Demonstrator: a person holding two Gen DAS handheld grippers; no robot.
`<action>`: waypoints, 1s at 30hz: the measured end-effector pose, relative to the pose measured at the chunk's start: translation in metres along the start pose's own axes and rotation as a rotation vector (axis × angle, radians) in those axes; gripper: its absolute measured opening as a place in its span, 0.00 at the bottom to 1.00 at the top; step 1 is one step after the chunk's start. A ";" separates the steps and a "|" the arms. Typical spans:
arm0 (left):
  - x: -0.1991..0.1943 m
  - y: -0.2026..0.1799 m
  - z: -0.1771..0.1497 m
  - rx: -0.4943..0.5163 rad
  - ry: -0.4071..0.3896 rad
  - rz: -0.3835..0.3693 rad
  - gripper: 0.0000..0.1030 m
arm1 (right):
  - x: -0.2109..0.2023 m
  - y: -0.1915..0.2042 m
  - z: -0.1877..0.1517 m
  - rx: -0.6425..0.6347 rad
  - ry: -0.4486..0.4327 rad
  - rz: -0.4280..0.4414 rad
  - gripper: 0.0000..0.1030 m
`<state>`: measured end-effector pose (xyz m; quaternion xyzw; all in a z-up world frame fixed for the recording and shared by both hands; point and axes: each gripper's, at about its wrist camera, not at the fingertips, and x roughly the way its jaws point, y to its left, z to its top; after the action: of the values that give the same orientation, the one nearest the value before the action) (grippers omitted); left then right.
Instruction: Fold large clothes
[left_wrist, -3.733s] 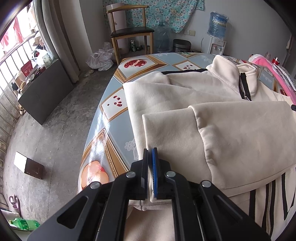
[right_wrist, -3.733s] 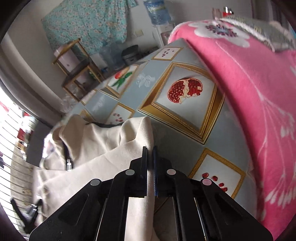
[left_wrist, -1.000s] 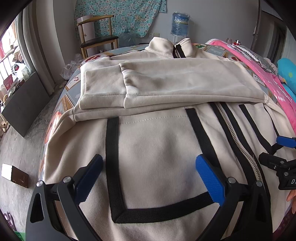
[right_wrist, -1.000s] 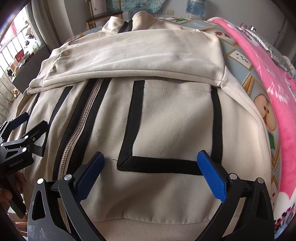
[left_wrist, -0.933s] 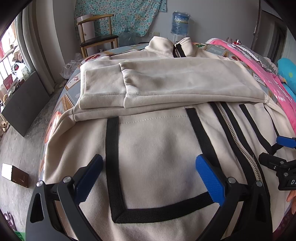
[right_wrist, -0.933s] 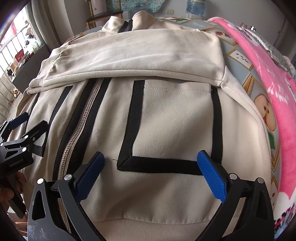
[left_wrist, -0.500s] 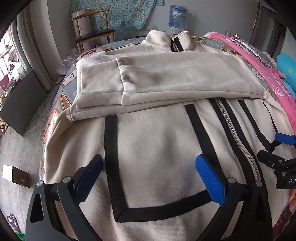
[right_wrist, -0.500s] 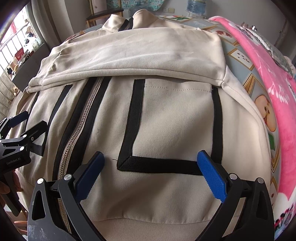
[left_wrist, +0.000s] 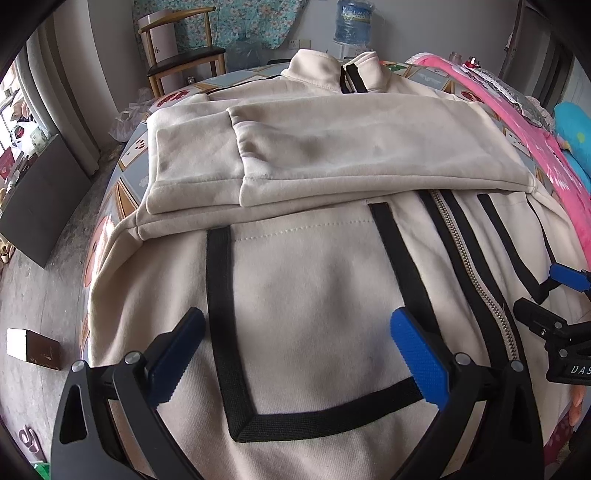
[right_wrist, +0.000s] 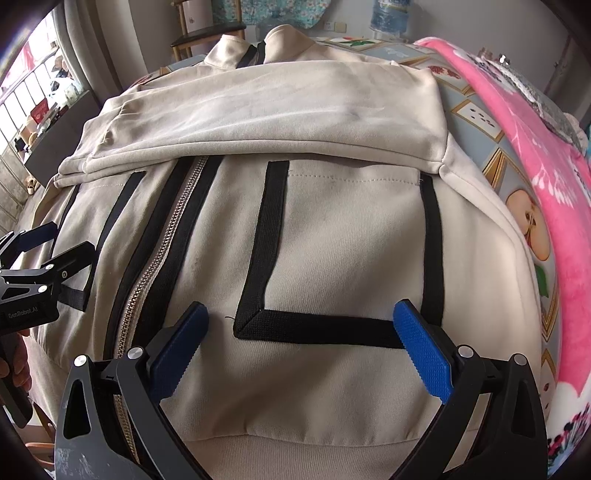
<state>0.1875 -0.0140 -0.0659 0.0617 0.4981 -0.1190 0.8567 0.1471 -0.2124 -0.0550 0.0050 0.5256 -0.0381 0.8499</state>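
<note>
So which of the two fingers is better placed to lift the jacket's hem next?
Neither clearly; probably both together. The left gripper and right gripper each hover open over one pocket of the jacket, either side of the zipper.

jacket (left_wrist: 314, 295) on table (left_wrist: 129, 173); sleeves (left_wrist: 332, 147) folded across chest

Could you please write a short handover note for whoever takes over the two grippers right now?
Left gripper: open, holding nothing, above the near left pocket panel.
Right gripper: open, holding nothing, above the near right pocket panel.
The cream zip-up jacket with black trim lies front-up on the fruit-patterned tablecloth, zipper closed, collar at the far end.
Done: both cream sleeves are folded across the chest, one overlapping the other.
Left: probably grasp the near hem with both grippers and fold it up toward the collar, then tidy. A pink floral blanket lies along the right side.
</note>
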 end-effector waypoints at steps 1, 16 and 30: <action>0.000 0.000 0.000 0.001 -0.002 0.000 0.95 | 0.000 0.000 -0.001 0.000 -0.003 0.000 0.94; 0.000 0.000 0.000 0.000 -0.006 0.000 0.95 | -0.001 -0.002 -0.002 -0.003 -0.008 0.002 0.94; 0.000 0.000 0.000 -0.001 -0.006 0.000 0.95 | -0.001 -0.002 -0.002 -0.004 -0.009 0.002 0.94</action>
<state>0.1876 -0.0139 -0.0662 0.0611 0.4954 -0.1188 0.8583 0.1445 -0.2147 -0.0552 0.0039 0.5217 -0.0364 0.8523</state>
